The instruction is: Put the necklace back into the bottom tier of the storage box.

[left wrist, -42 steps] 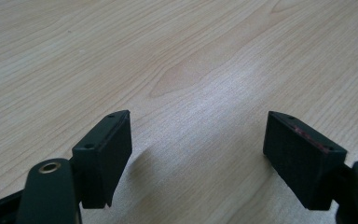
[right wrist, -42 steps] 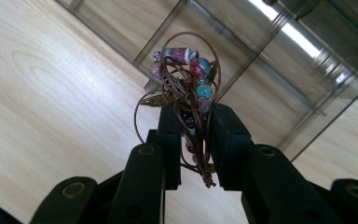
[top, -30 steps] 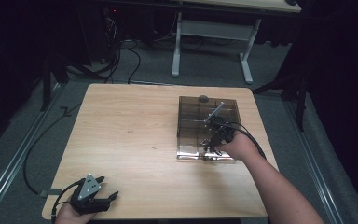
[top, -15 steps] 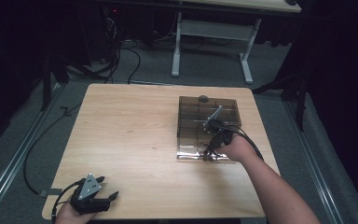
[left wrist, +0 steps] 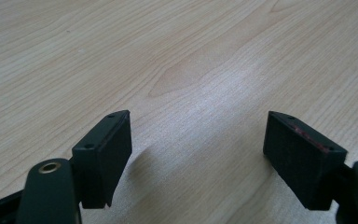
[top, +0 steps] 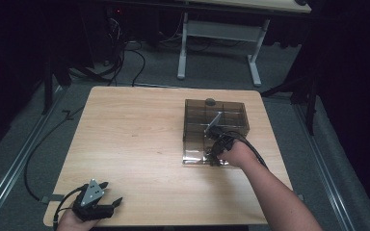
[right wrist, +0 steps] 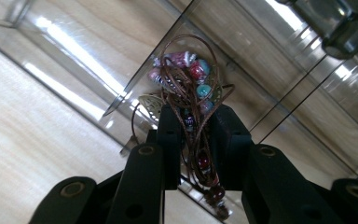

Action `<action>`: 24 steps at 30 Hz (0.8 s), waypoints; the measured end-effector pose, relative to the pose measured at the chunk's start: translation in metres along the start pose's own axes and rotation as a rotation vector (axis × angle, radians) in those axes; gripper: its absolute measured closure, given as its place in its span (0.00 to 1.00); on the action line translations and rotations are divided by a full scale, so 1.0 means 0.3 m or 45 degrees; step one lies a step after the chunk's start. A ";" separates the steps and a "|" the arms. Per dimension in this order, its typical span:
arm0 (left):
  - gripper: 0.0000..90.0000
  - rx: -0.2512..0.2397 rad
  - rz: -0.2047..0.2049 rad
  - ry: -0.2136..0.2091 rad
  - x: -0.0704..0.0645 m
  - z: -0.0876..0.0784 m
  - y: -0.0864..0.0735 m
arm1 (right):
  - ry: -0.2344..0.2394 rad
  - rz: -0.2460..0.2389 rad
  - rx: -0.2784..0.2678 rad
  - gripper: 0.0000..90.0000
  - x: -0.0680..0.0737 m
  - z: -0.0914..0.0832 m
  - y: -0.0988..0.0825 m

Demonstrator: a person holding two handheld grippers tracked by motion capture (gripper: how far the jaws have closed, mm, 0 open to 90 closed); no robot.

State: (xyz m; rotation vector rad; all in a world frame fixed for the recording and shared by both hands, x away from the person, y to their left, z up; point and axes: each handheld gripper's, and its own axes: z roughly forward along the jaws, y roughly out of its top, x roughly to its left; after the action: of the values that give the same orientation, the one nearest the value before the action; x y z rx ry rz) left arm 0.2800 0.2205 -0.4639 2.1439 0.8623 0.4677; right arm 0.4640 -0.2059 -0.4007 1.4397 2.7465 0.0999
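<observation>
Cord necklace (right wrist: pixel 189 79) with red, pink and turquoise beads sits clamped between the right gripper's (right wrist: pixel 193 140) jaws, just above the clear divided box (top: pixel 192 108) on the bench (top: pixel 130 134). Left gripper (left wrist: pixel 196 154) rests near the bench's front corner, jaws spread wide, grasping nothing.

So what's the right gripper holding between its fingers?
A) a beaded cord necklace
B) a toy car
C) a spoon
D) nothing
A. In the right gripper view, the right gripper has its fingers pinched on a beaded cord necklace, a brown cord with pink, red and turquoise beads, just above the clear compartment box.
</observation>
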 end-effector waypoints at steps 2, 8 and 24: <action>0.27 0.000 0.000 -0.001 0.000 0.000 0.000 | -0.001 0.009 0.001 0.83 -0.001 0.004 0.001; 0.27 0.001 -0.001 -0.002 0.001 0.000 0.000 | 0.015 0.017 -0.024 0.75 -0.009 -0.001 0.002; 0.27 0.008 0.008 0.005 -0.001 0.001 0.001 | 0.079 0.104 -0.071 0.77 -0.073 -0.086 -0.126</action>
State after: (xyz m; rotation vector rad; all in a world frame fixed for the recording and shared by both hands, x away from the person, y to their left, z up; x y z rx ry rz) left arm 0.2800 0.2200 -0.4639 2.1530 0.8603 0.4733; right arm 0.4438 -0.2466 -0.3778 1.5607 2.7092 0.2253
